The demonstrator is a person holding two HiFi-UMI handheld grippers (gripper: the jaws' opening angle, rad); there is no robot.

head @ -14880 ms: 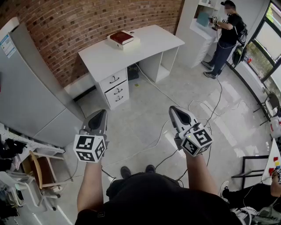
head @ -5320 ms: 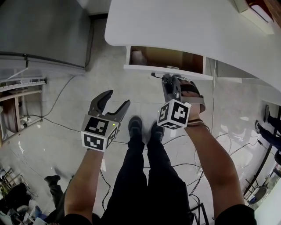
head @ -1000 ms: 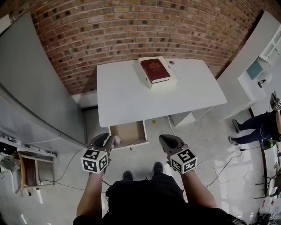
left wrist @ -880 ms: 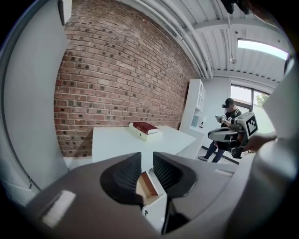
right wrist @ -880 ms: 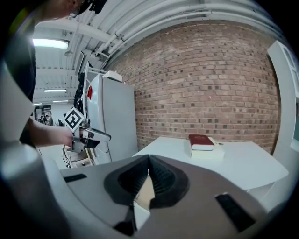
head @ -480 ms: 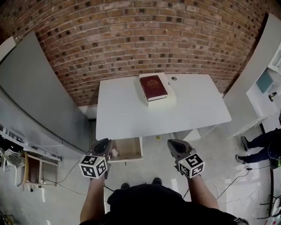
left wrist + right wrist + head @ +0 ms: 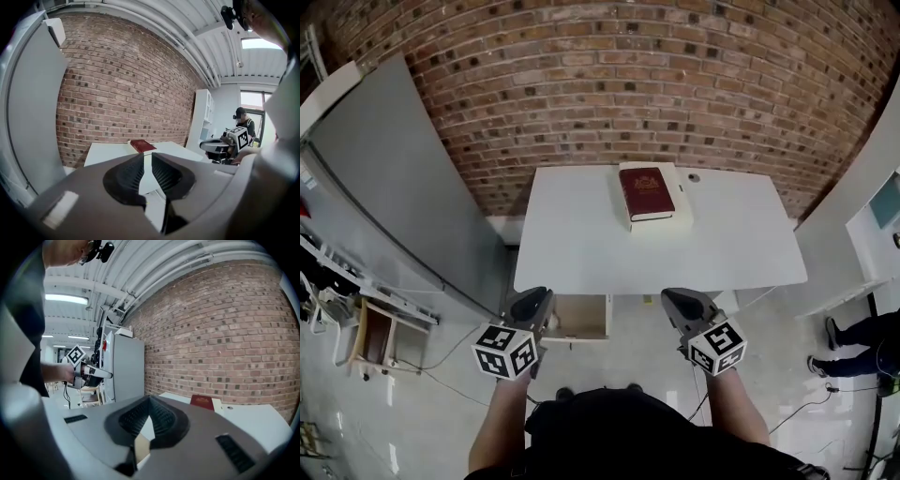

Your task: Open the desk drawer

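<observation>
1. The drawer (image 7: 581, 317) stands pulled out under the left front edge of the desk (image 7: 581, 234), just below the centre of the head view. Its tan inside shows.
2. The left gripper (image 7: 532, 298) is at lower left of centre and overlaps the drawer's left end in the picture. Whether it touches the drawer I cannot tell.
3. Its jaws have just been closing. They now stand narrow, with a slim gap and nothing in it.
4. The right gripper (image 7: 677, 298) is at lower right of centre, to the right of the drawer and apart from it. Its jaw tips meet and hold nothing.
5. A red book (image 7: 646, 193) lies on a white box (image 7: 662, 225) at the desk's back edge, upper centre, near the brick wall (image 7: 581, 84).
6. A tall grey cabinet (image 7: 403, 187) fills the left of the frame, beside the desk.
7. Another person (image 7: 862, 337) shows at the lower right edge.
</observation>
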